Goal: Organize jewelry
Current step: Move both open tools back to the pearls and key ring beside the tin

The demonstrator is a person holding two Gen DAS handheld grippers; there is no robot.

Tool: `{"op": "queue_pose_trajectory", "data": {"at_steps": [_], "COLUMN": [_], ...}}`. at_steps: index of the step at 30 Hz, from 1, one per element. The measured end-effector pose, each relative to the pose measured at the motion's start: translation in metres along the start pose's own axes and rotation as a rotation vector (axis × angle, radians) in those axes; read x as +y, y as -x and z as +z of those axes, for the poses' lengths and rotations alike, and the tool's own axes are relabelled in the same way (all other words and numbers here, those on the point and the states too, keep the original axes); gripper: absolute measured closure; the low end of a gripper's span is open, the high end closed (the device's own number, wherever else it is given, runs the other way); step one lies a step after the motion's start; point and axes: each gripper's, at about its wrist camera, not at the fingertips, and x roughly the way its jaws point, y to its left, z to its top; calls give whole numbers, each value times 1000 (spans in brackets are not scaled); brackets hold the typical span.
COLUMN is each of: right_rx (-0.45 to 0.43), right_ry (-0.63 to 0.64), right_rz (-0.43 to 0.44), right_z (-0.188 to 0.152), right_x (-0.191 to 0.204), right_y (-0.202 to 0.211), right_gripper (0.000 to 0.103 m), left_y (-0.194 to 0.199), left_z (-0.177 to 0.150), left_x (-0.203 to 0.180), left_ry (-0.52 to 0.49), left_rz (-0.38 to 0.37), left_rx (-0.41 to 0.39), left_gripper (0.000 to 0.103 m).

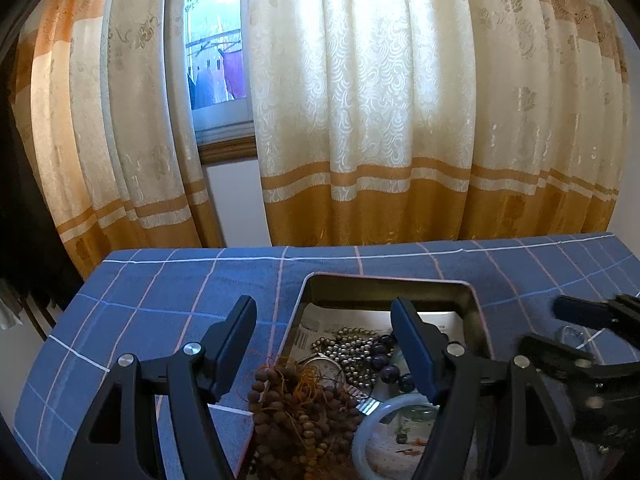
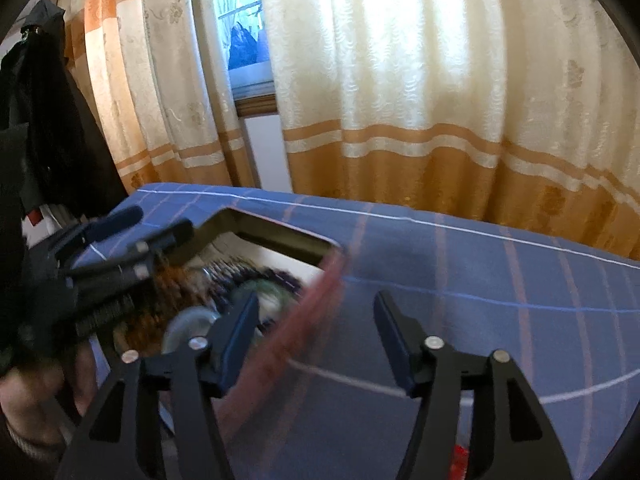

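An open metal box (image 1: 384, 285) with a pink rim sits on the blue checked cloth (image 1: 160, 300). It holds brown wooden beads (image 1: 296, 412), a silver bead chain (image 1: 352, 350), dark purple beads (image 1: 388, 360), a watch (image 1: 326, 368) and a pale jade bangle (image 1: 384, 412). My left gripper (image 1: 324, 348) is open above the box's left side, empty. My right gripper (image 2: 316, 336) is open over the box's right rim (image 2: 304, 320), empty; it also shows in the left wrist view (image 1: 560, 328). The right wrist view is blurred.
Cream and orange curtains (image 1: 360, 120) hang behind the table, with a window gap (image 1: 216, 48). Dark clothes (image 2: 48, 120) hang at the left. A small clear object (image 1: 572, 336) lies on the cloth right of the box.
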Motion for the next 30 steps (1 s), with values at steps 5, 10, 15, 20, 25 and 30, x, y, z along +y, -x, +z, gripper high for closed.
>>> {"op": "queue_pose_trajectory", "data": {"at_steps": [5,10,15,20,25,30], "right_rx": [0,-10,-25,4,38,80], "right_ry": [-33,-122,-229,-134,-65,-25], "right_rz": [-83,-162,-143,-91,-80,-93], "right_z": [-33,-64,-74,-74,-72,-72], "right_x": [-51,-106,-136,-110,-93,-88], "right_y": [46,76,82,68,56,38], "right_gripper": [36,36,37,51,61,68], "left_y": [14,21,34,32,33,36], "left_z": [-2,-6,-12,-15,-16,-17], "left_x": [-10,-24,-47,-59,-63,-65], "left_ry": [-7,-2,-64,-100,-113,-118], "left_rz": [-7,-30,-6,-2,-11,-32], "left_rx": [-42,-33,-74,-70,-71,-68], "left_gripper": [33,33,33,33,33,32]}}
